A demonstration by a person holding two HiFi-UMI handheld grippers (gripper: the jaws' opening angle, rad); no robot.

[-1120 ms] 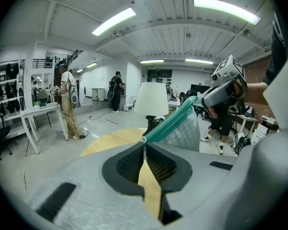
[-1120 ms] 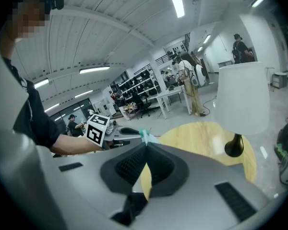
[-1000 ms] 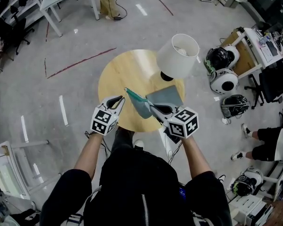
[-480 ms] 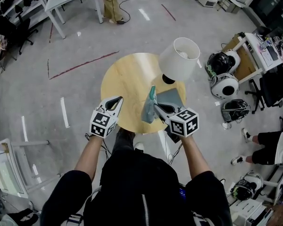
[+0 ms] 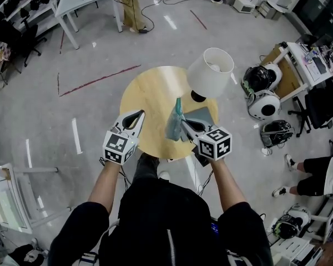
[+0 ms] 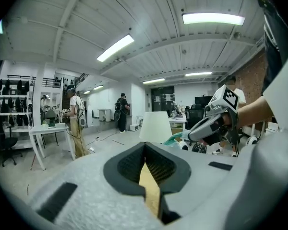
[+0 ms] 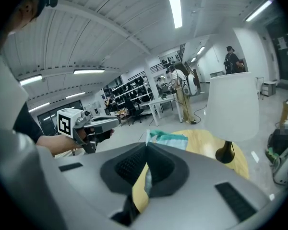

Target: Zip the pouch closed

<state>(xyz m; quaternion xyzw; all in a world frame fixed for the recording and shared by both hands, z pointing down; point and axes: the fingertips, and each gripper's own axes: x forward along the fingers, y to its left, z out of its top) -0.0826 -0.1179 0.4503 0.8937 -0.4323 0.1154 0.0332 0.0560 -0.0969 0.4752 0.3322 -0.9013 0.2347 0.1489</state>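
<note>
While right claw (image 5: 182,124) pinches pouch (image 5: 172,127), contents apparently hidden.

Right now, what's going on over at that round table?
A person stands over a round wooden table with a gripper in each hand. The right gripper has its fingers shut on a grey pouch with a teal edge and holds it on edge above the table. The left gripper is off to the left, fingers together and empty, clear of the pouch. A white-shaded lamp stands at the table's far side. I can't tell how far the zip is closed.
</note>
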